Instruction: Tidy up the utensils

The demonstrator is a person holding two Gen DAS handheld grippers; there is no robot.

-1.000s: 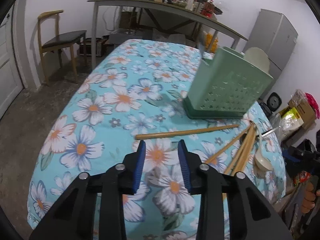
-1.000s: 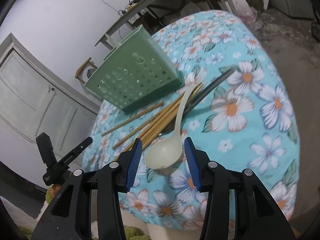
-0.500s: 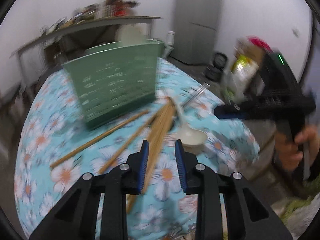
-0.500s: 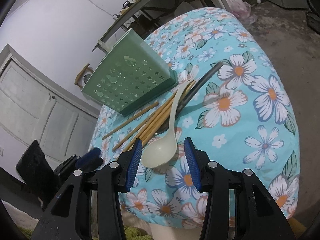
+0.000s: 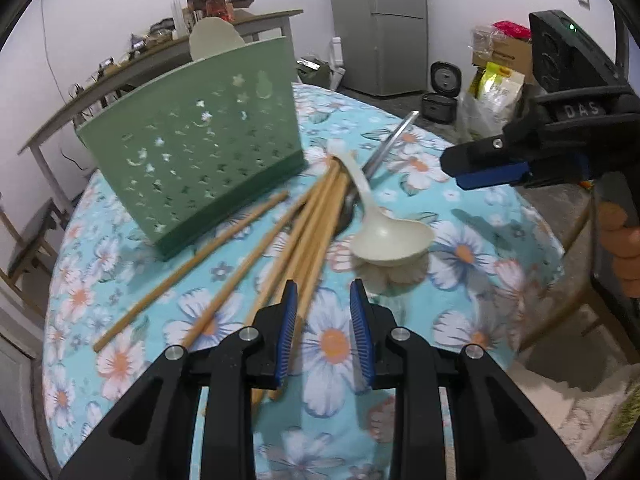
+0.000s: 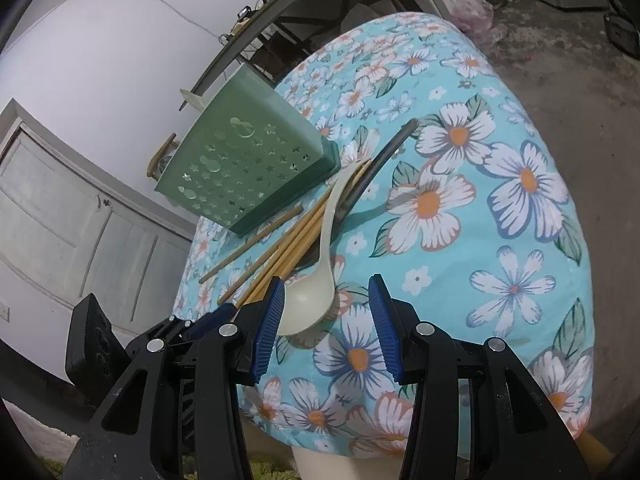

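A green perforated utensil holder (image 5: 196, 160) (image 6: 248, 172) stands on the flowered tablecloth (image 5: 460, 248), with a cream utensil sticking out of its top. Several wooden chopsticks (image 5: 304, 224) (image 6: 280, 252) lie fanned out in front of it. A cream ladle-shaped spoon (image 5: 388, 236) (image 6: 316, 292) lies across them, and a dark metal utensil (image 5: 392, 140) (image 6: 384, 156) lies beside it. My left gripper (image 5: 323, 332) is open and empty just above the near ends of the chopsticks. My right gripper (image 6: 326, 328) is open and empty, with the spoon bowl just beyond its jaws.
The table edge drops off close under both grippers. A long side table (image 5: 160, 64) with clutter stands behind the holder. A grey fridge (image 5: 380, 20), rice cookers and bags are on the floor beyond. A white door (image 6: 60, 208) is at the left.
My left gripper has swung right, from over bare cloth to just over the chopstick ends, facing the holder. My right gripper has edged forward towards the spoon bowl.
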